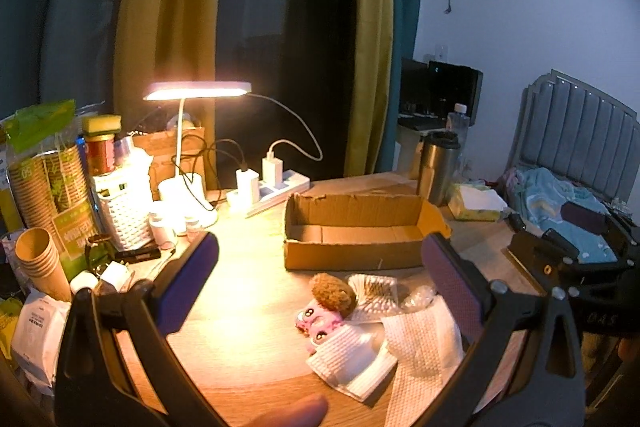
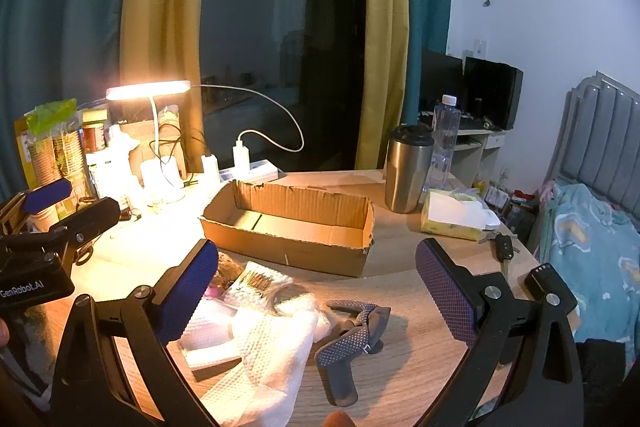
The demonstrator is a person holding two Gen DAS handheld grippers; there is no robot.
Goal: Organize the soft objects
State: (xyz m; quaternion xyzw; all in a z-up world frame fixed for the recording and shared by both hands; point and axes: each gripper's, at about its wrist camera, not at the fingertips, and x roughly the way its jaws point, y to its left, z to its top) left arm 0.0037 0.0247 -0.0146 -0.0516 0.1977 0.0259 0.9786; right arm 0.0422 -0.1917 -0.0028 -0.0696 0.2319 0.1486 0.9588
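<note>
An open empty cardboard box stands mid-table. In front of it lies a pile of soft things: a brown fuzzy ball, a pink plush toy with big eyes, white textured cloths, a white ruffled piece and a grey dotted sock. My left gripper is open and empty, hovering above the pile. My right gripper is open and empty, above the cloths and sock.
A lit desk lamp, a power strip with chargers, a white basket, paper cups and jars crowd the left. A steel tumbler, water bottle, tissue pack and keys stand right. A bed lies beyond.
</note>
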